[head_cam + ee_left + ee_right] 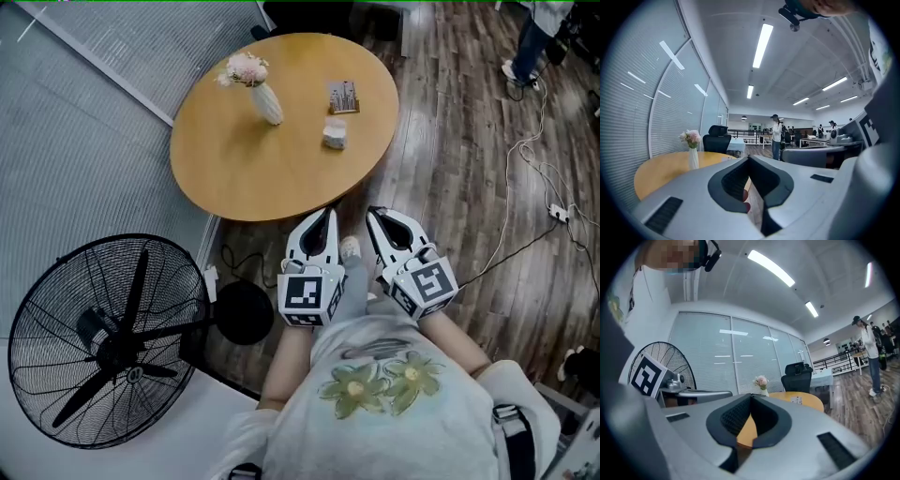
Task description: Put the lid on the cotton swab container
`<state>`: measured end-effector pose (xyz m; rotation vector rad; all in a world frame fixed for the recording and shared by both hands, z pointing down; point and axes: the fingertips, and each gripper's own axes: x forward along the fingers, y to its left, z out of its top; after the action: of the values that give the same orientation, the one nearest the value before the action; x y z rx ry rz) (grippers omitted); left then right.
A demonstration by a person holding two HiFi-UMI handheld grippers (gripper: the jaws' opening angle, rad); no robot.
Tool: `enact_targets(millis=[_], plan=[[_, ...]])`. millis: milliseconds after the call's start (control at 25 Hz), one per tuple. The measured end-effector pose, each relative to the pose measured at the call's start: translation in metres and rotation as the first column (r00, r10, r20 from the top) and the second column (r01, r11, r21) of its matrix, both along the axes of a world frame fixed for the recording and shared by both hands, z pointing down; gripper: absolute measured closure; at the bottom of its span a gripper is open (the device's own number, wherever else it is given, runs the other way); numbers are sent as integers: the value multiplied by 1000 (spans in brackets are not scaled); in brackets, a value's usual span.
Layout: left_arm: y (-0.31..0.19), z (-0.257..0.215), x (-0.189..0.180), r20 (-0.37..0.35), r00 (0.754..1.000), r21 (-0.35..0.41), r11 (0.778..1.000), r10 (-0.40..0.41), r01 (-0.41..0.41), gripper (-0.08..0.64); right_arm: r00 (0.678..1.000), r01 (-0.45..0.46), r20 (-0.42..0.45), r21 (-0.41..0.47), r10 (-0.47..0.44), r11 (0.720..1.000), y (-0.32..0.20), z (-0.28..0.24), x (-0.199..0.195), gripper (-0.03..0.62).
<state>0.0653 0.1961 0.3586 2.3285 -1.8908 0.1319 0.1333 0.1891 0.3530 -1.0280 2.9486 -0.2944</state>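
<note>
Both hand-held grippers are closed and empty. The left hand-held gripper (329, 214) has its jaws tip to tip in the left gripper view (749, 158), nothing clamped, and only counter and floor show through the hollow behind the tips. Same for the right hand-held gripper (374, 213): jaws meet in its own view (751, 396), with only counter surface behind them.

Both are held side by side close to the person's torso. The tips point at the near edge of the round wooden counter (234, 178), roughly level.

Task items are on the far right part of the counter, well apart from both grippers:
- small square box with a dark inside (343, 97)
- pale small piece (335, 132) just in front of it, not touching

They're too small to tell which is the cotton swab container and which is the lid. No lid is seated on anything that I can make out.

Also on the counter: white vase with pink flowers (265, 101), left of the two items.

Around it:
- black pedestal fan (112, 342) on the floor at lower left
- cables (525, 187) on the wood floor at right
- black office chair (717, 136) beyond the counter
- a person standing (776, 136) further back in the office
</note>
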Motion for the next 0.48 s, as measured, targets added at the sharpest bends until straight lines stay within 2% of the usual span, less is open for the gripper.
enact_targets(millis=[200,280,360,440,480], plan=[[-11,4,-12,3,1000,-6,1000,-27,27,557,1000,-5,-13,1,5,1000,-12,5,-6,587],[-18,5,-14,6,1000,-5,1000,-23,23,502,1000,-7,-13,-3,7,1000,-20,7,-8,536],[-26,7,-16,10,1000,-1,1000,-16,16,449,1000,-11,-11,-9,10,1000,-28,8,-10,531],[-34,9,-19,10,1000,-2,1000,-7,7,405,1000,-15,-6,-13,15,1000,-37,8,-13,469],[-39,11,-22,10,1000,-3,1000,-4,4,385,1000,-16,-3,-15,16,1000,-42,9,-15,466]])
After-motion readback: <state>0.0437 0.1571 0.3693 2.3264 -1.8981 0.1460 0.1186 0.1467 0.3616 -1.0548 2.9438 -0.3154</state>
